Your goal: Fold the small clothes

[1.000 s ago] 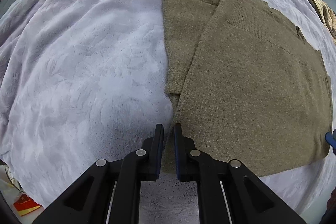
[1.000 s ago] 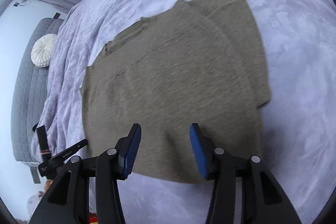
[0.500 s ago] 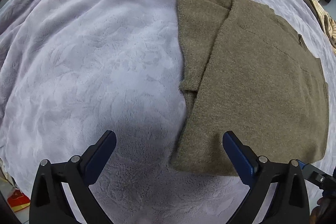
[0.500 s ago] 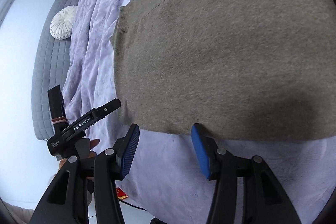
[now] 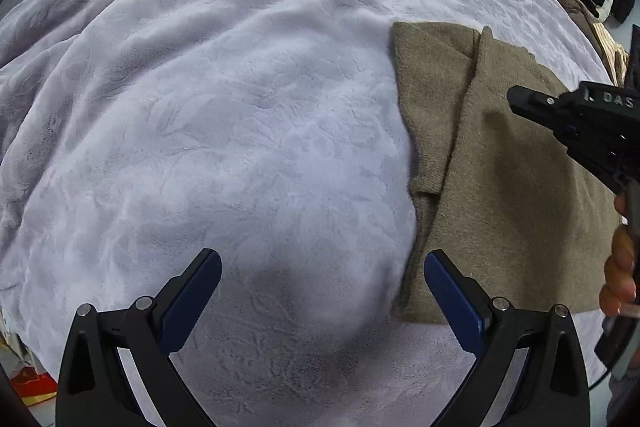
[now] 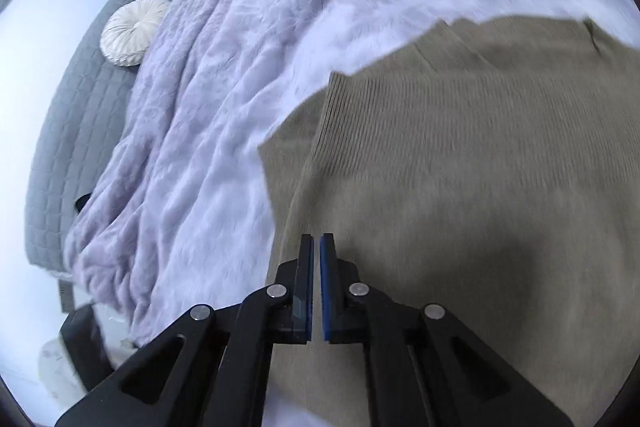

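left wrist view, folded sweater [image 5: 508,179] right of spread left tongs [image 5: 322,269]

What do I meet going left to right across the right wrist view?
Grey quilt → round white cushion → lilac blanket → olive sweater.
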